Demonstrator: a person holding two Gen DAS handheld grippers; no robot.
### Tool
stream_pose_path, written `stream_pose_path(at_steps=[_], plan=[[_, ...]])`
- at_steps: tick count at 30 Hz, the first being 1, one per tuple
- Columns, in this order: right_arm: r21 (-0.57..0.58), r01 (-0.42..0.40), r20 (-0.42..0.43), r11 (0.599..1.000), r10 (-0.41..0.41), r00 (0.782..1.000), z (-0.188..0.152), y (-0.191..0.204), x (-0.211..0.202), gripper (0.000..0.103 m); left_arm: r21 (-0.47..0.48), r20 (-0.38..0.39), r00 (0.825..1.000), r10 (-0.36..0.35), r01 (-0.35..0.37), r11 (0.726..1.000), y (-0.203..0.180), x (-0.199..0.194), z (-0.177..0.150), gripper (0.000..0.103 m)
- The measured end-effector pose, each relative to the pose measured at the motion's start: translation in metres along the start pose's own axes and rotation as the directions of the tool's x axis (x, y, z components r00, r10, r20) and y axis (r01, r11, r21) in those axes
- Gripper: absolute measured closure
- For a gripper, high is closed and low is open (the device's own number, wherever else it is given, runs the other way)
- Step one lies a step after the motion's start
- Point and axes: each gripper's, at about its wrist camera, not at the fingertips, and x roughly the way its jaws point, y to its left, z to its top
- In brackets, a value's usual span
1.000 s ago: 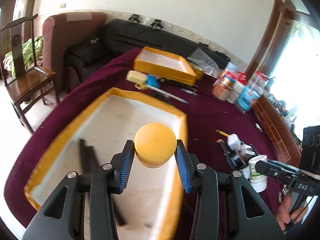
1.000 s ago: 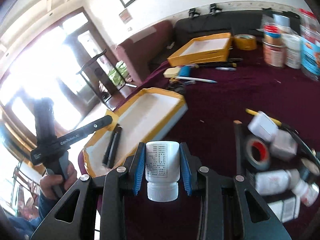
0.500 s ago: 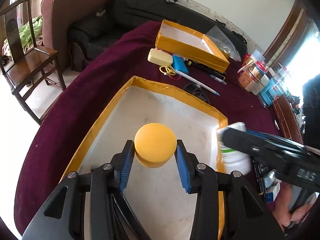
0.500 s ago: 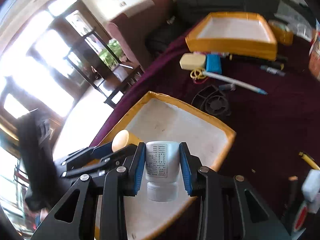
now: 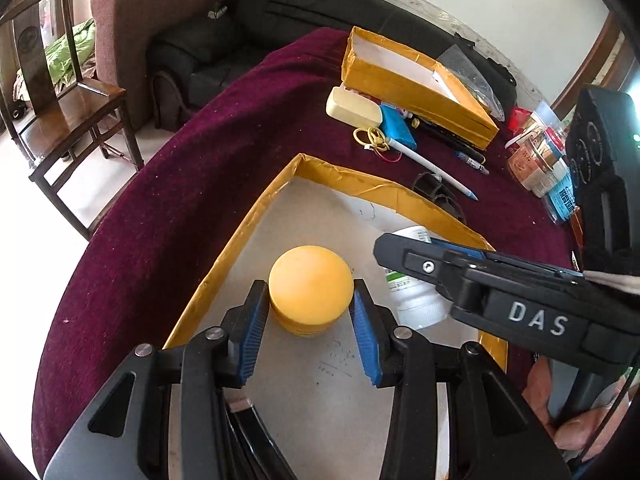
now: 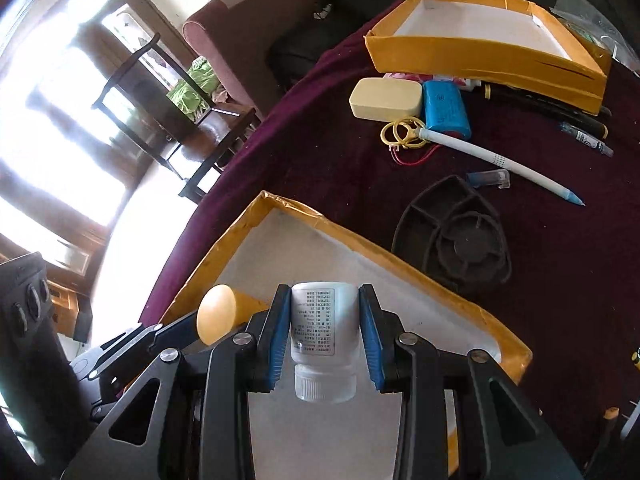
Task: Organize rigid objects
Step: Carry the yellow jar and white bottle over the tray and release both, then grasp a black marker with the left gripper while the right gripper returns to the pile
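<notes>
My left gripper [image 5: 310, 312] is shut on a round yellow jar [image 5: 310, 292] and holds it over the white floor of the near yellow-rimmed tray [image 5: 256, 216]. My right gripper [image 6: 324, 334] is shut on a white pill bottle [image 6: 323, 326], cap toward the camera, above the same tray [image 6: 360, 240]. In the left wrist view the right gripper [image 5: 404, 252] reaches in from the right with the bottle [image 5: 414, 300] beside the jar. The right wrist view shows the jar [image 6: 217, 314] at lower left. A dark object [image 5: 240, 412] lies under my left gripper, mostly hidden.
A second yellow tray [image 6: 480, 46] sits at the far side of the maroon tablecloth [image 5: 180, 184]. Before it lie a cream case [image 6: 386, 98], a blue battery pack [image 6: 446, 108], a white pen [image 6: 500, 162], and a black fan frame [image 6: 452, 236]. Jars [image 5: 536, 160] stand at right. A wooden chair [image 5: 60, 112] stands left.
Both grippers moved over the near tray and dipped lower, still holding their objects. The right gripper swung in from the cluttered right side and now sits close beside the left one.
</notes>
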Motion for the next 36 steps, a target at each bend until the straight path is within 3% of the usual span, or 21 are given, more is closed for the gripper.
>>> stream_pose_path(at_steps=[5, 12, 16, 19, 21, 23, 24, 25, 26, 28, 29, 31, 32, 34, 36], plan=[[0.005, 0.0, -0.004, 1.0, 0.0, 1.0, -0.001, -0.002, 0.001, 0.073, 0.005, 0.0, 1.0, -0.006, 0.006, 1.0, -0.002, 0.003, 0.0, 0.064], [0.009, -0.061, 0.031, 0.998, 0.061, 0.998, -0.003, -0.006, -0.021, 0.072, -0.01, 0.005, 0.999, -0.037, 0.037, 0.999, 0.0, 0.0, 0.0, 0.061], [-0.046, -0.053, 0.089, 0.998, 0.057, 0.994, -0.011, -0.003, -0.053, 0.072, -0.001, 0.057, 0.998, -0.042, 0.042, 0.999, -0.005, -0.018, -0.004, 0.061], [-0.124, 0.007, 0.198, 0.992, 0.018, 0.98, -0.032, 0.006, -0.092, 0.072, 0.012, 0.131, 0.99, -0.045, 0.043, 0.999, -0.016, -0.045, -0.011, 0.061], [-0.181, 0.079, 0.319, 0.98, -0.017, 0.948, -0.057, 0.012, -0.129, 0.069, 0.034, 0.184, 0.982, -0.051, 0.045, 0.998, -0.028, -0.064, -0.017, 0.059], [-0.207, 0.145, 0.461, 0.968, -0.035, 0.887, -0.09, 0.015, -0.168, 0.044, 0.064, 0.251, 0.965, -0.074, 0.06, 0.996, -0.043, -0.086, -0.027, 0.046], [-0.211, 0.171, 0.523, 0.963, -0.037, 0.851, -0.107, 0.014, -0.184, 0.02, 0.08, 0.287, 0.954, -0.091, 0.071, 0.994, -0.052, -0.096, -0.033, 0.038], [-0.209, 0.187, 0.577, 0.96, -0.033, 0.816, -0.121, 0.01, -0.199, 0.005, 0.095, 0.322, 0.941, -0.108, 0.082, 0.992, -0.06, -0.105, -0.039, 0.032], [-0.209, 0.192, 0.628, 0.959, -0.019, 0.778, -0.139, 0.005, -0.215, 0.003, 0.116, 0.364, 0.923, -0.129, 0.092, 0.989, -0.071, -0.116, -0.048, 0.029], [-0.179, 0.229, 0.709, 0.957, -0.036, 0.705, -0.166, -0.007, -0.234, 0.003, 0.151, 0.399, 0.903, -0.159, 0.107, 0.983, -0.089, -0.126, -0.06, 0.027], [-0.142, 0.261, 0.759, 0.955, -0.064, 0.648, -0.183, -0.016, -0.245, 0.003, 0.172, 0.406, 0.896, -0.179, 0.117, 0.978, -0.099, -0.13, -0.066, 0.027], [-0.088, 0.299, 0.81, 0.95, -0.106, 0.577, -0.202, -0.034, -0.26, 0.003, 0.195, 0.392, 0.895, -0.215, 0.147, 0.97, -0.114, -0.131, -0.074, 0.027], [-0.072, 0.32, 0.809, 0.945, -0.132, 0.573, -0.209, -0.047, -0.268, 0.003, 0.209, 0.376, 0.895, -0.238, 0.169, 0.963, -0.123, -0.129, -0.079, 0.027], [-0.076, 0.305, 0.773, 0.949, -0.137, 0.62, -0.214, -0.068, -0.277, 0.004, 0.223, 0.348, 0.898, -0.27, 0.201, 0.954, -0.137, -0.122, -0.088, 0.027], [-0.026, 0.274, 0.765, 0.961, -0.158, 0.625, -0.226, -0.096, -0.288, 0.004, 0.226, 0.314, 0.899, -0.304, 0.24, 0.944, -0.148, -0.111, -0.095, 0.027]])
